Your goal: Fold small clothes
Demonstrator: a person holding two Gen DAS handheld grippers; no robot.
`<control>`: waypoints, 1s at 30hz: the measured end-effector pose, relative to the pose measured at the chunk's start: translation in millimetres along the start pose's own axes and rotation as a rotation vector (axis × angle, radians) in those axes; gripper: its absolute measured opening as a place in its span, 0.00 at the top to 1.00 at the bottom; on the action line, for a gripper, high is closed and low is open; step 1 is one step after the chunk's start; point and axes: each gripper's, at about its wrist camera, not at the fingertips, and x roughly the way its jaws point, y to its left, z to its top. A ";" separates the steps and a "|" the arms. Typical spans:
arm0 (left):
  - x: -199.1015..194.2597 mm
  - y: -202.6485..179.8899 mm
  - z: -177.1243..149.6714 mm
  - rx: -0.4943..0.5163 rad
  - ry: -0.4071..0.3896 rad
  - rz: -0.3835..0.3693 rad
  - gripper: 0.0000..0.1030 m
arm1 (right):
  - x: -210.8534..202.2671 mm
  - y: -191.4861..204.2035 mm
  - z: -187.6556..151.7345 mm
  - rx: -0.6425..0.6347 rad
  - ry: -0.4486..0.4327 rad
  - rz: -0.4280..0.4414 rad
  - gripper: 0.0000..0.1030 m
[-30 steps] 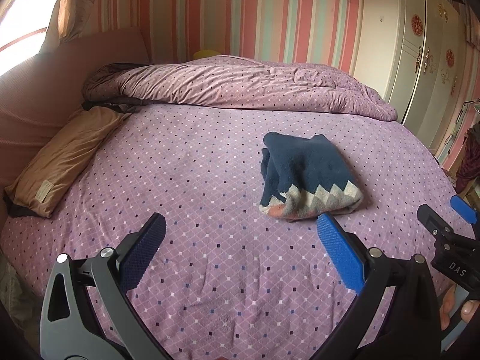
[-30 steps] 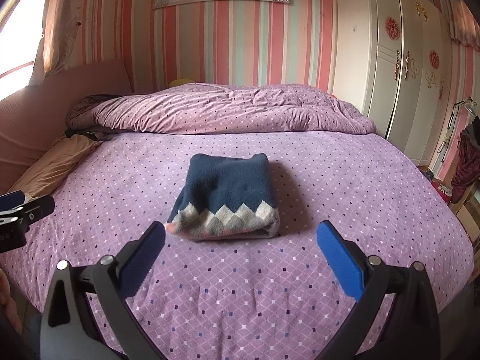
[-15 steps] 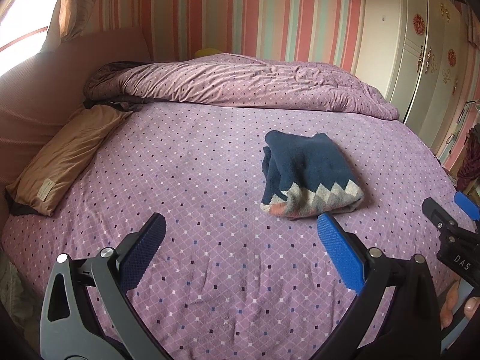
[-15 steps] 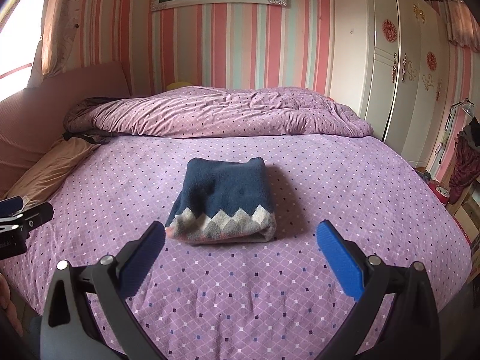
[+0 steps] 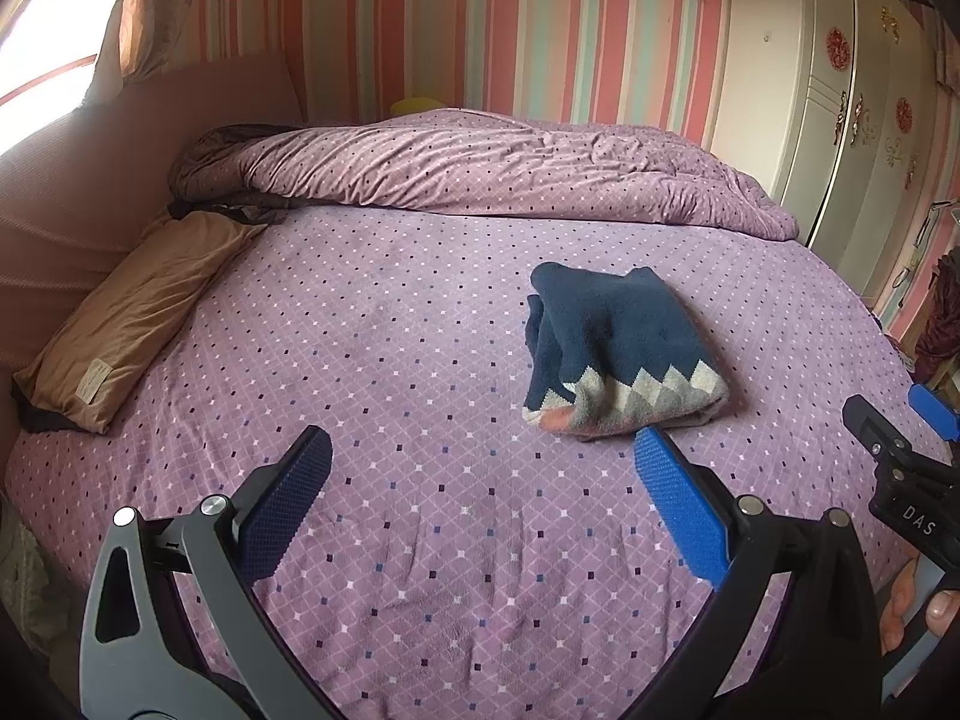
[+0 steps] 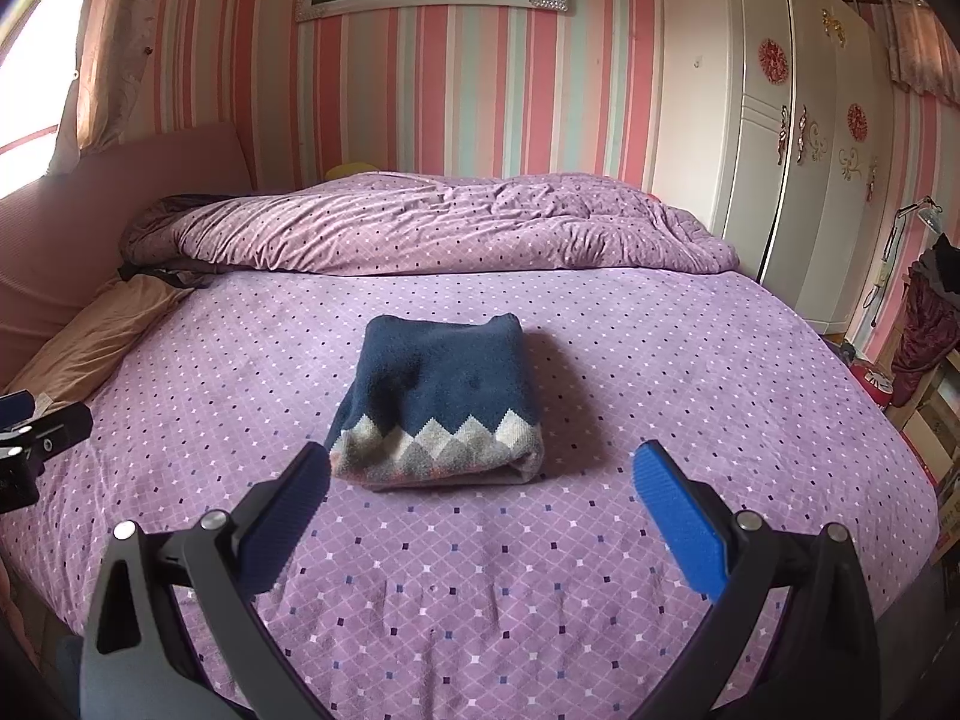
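Note:
A folded navy sweater [image 5: 618, 348] with a grey and white zigzag hem lies on the purple dotted bed [image 5: 390, 360]. In the right wrist view the same sweater [image 6: 441, 399] sits in the middle of the bed [image 6: 660, 360], just beyond the fingertips. My left gripper [image 5: 480, 468] is open and holds nothing, with the sweater ahead and to the right. My right gripper [image 6: 480, 480] is open and holds nothing, near the hem without touching it. Part of the right gripper [image 5: 900, 456] shows at the right edge of the left wrist view.
A bunched purple duvet [image 6: 432, 228] lies across the far side of the bed. A tan pillow [image 5: 132, 312] rests at the left by the pink headboard [image 5: 120, 138]. White wardrobes [image 6: 792, 150] stand at the right. Clutter and a lamp [image 6: 918, 324] sit past the bed's right edge.
Both grippers have drawn back and risen slightly from the sweater, which sits a little lower in both views. The jaws stay open and the sweater has not moved.

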 end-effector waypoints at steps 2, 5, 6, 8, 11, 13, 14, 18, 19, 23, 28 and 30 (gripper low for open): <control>-0.3 -0.3 -0.1 -0.001 0.000 -0.003 0.03 | 0.4 -0.3 0.5 0.000 0.001 -0.002 0.02; -1.0 -1.1 0.1 0.002 0.000 -0.002 0.03 | 0.2 -0.6 0.6 -0.002 0.000 -0.002 0.02; -1.1 -1.0 0.3 0.003 -0.001 -0.002 0.03 | 0.5 -0.7 0.7 -0.003 0.001 -0.002 0.02; -1.0 -1.5 1.0 0.003 0.000 -0.002 0.03 | 1.2 -1.1 0.5 -0.003 0.001 -0.005 0.02; -1.2 -1.2 0.8 0.003 0.000 -0.004 0.03 | 1.0 -1.5 0.3 -0.003 0.002 -0.006 0.02; -2.3 -1.5 0.9 0.003 -0.002 -0.004 0.03 | 1.3 -1.8 0.4 -0.004 0.002 -0.008 0.02; -2.7 -1.9 1.0 0.005 -0.004 -0.002 0.03 | 1.2 -1.9 0.6 -0.005 0.002 -0.009 0.02; -3.2 -2.9 1.5 0.008 -0.004 0.005 0.03 | 1.2 -2.4 0.5 -0.005 0.001 -0.011 0.02; -3.3 -3.2 1.4 0.009 -0.004 0.006 0.03 | 1.2 -2.1 0.4 -0.005 0.001 -0.012 0.02; -3.1 -3.8 1.9 0.013 -0.001 0.009 0.03 | 1.0 -2.0 0.3 -0.005 0.001 -0.013 0.02; -3.6 -4.0 2.7 0.017 0.000 0.015 0.03 | 1.0 -2.1 0.5 -0.006 -0.001 -0.013 0.02; -4.5 -4.8 3.1 0.021 -0.003 0.018 0.03 | 1.0 -2.4 0.5 -0.005 -0.002 -0.014 0.02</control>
